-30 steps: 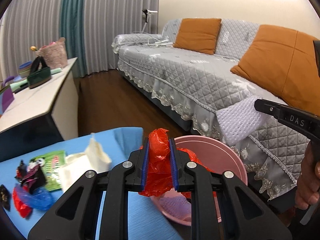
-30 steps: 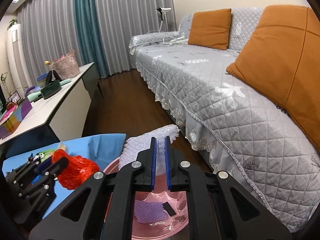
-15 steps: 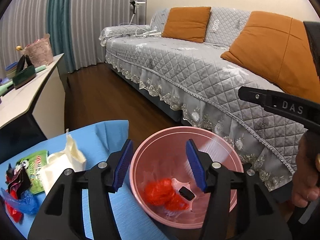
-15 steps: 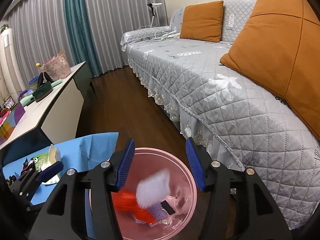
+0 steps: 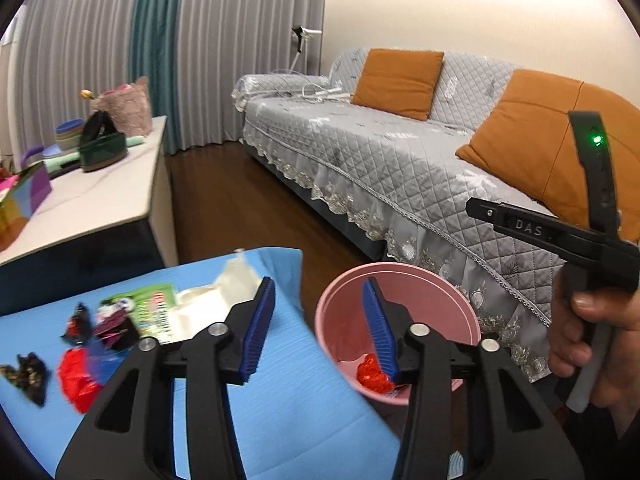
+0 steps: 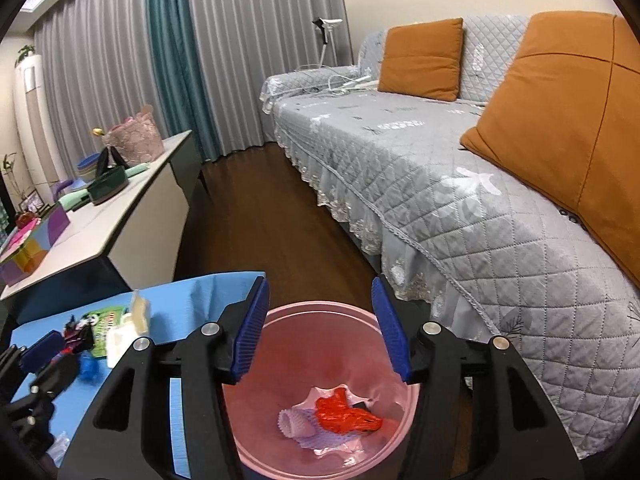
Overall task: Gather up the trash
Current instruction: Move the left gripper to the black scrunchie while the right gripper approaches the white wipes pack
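The pink bin (image 5: 400, 270) (image 6: 260, 420) stands on the floor by the corner of the blue table (image 5: 280, 400). Inside it lie a red plastic scrap (image 6: 344, 412) and a white foam net (image 6: 296, 426). My right gripper (image 6: 319, 282) hangs open right over the bin, empty. My left gripper (image 5: 318, 282) is over the table's edge beside the bin; its jaws are closing with nothing between them. On the table are a white carton (image 5: 208, 308), a green packet (image 5: 154, 308), a red wrapper (image 5: 76, 376) and dark wrappers (image 5: 28, 372).
A grey quilted sofa (image 6: 460, 200) with orange cushions (image 6: 560, 92) runs along the right. A white cabinet (image 5: 100, 204) with a basket and boxes stands to the left. Dark wood floor (image 6: 272, 216) lies between them. A hand (image 5: 592, 332) holds the right gripper's handle.
Both grippers opened; the red plastic and the white foam net fell into the bin. The left gripper then drew back left, toward the table.
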A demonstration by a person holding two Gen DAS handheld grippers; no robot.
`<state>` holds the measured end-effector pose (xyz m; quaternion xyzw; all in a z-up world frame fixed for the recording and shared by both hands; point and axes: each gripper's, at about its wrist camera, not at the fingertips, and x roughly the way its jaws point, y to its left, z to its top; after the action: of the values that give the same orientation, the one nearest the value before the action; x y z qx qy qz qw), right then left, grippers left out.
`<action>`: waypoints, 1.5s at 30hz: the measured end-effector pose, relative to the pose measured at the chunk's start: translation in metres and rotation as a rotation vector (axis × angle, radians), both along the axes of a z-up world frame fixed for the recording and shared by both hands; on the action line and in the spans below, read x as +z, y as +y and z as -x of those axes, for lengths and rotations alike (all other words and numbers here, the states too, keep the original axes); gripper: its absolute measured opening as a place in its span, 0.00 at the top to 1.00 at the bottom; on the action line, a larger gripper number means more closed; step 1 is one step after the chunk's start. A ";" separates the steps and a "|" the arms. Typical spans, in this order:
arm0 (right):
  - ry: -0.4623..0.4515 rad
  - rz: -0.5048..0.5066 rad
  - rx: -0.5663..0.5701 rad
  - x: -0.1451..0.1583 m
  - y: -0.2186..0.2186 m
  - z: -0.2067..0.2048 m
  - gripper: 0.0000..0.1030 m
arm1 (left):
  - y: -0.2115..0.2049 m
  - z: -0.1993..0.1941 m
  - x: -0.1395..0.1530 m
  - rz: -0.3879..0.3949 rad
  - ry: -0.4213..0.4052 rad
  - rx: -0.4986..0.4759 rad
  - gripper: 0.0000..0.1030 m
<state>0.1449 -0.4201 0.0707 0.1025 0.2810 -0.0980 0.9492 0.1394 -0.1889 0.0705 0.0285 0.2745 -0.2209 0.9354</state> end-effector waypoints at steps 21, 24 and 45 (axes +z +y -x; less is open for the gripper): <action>-0.065 -0.062 0.226 0.008 0.097 0.012 0.79 | 0.205 0.032 -0.013 0.053 0.012 0.399 0.74; -0.046 -0.056 0.250 0.002 0.113 0.004 0.79 | 0.240 0.028 -0.017 0.068 0.023 0.490 0.74; 0.138 -0.063 0.333 -0.055 0.169 -0.082 0.48 | 0.307 -0.033 -0.087 0.112 0.200 0.732 0.46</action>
<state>0.2269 -0.2507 0.0156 0.0771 0.3617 0.0624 0.9270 0.1725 0.1179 -0.0166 -0.1444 0.3440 0.1111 0.9211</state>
